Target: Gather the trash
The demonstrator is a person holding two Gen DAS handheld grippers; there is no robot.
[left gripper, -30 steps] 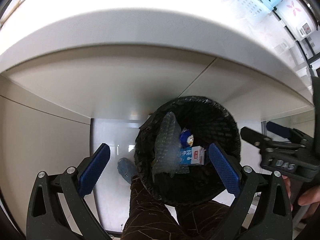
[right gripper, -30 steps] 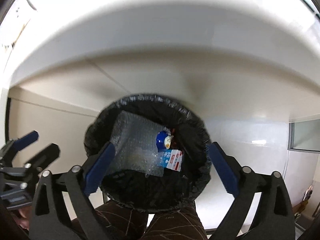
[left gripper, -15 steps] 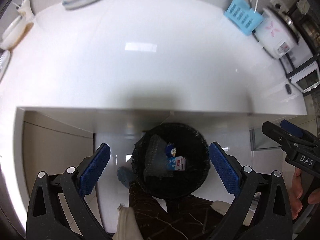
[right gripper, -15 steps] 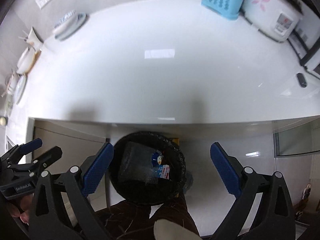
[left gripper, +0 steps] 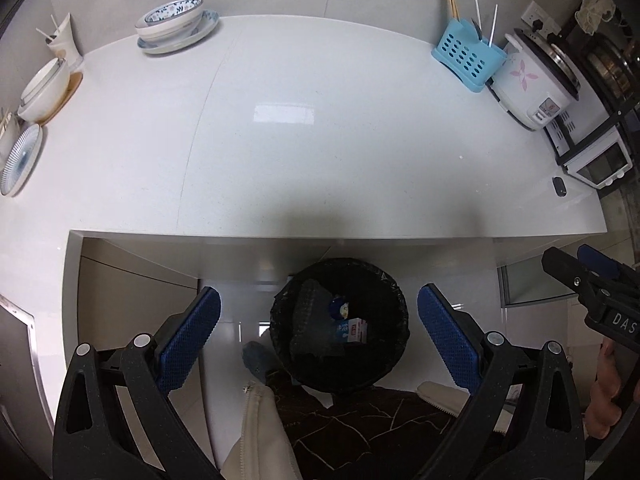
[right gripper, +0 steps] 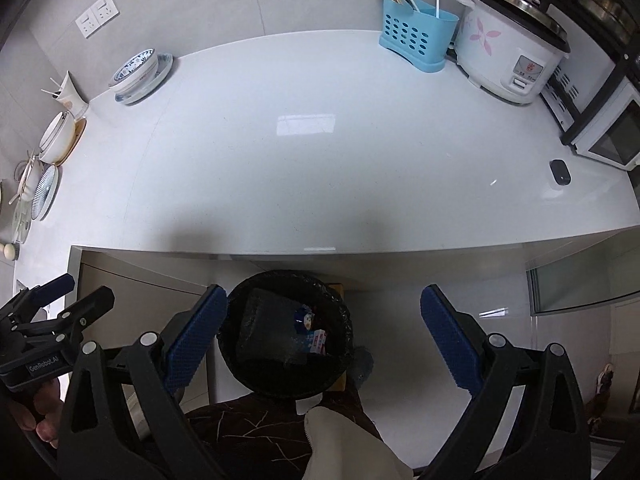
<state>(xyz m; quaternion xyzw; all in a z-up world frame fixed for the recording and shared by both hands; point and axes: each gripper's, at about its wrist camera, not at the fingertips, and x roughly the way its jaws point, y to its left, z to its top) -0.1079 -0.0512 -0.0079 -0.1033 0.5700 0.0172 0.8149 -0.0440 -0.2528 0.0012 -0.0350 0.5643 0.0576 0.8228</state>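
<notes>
- The trash bin [left gripper: 340, 326], lined with a black bag, is taken as the landmark; it is seen on the floor below the front edge of the white countertop [left gripper: 320, 140].
- Inside the bin a sheet of bubble wrap [left gripper: 306, 320], a small blue-and-white container [left gripper: 339, 307] and a small carton [left gripper: 352, 330] with red and blue print are seen; the carton lies just beside the container, and the wrap is spread to their left.
- The left gripper [left gripper: 318, 336] is held above the bin with its jaws spread wide, one blue pad on each side of the bin's rim, and nothing is gripped.
- The right gripper [right gripper: 323, 334] is likewise held above the bin, jaws released and empty; in its view the bin [right gripper: 286, 332] is seen nearer its left pad.
- Beyond the bin, at the far right of the countertop, a blue utensil caddy [right gripper: 416, 34] is set just beside a white rice cooker [right gripper: 510, 48].
- Beyond the bin at the far left, a patterned bowl [left gripper: 170, 18] is stacked on a plate.
- A small dark object [right gripper: 559, 171] is seen on the countertop near its right end; what it is cannot be told.
</notes>
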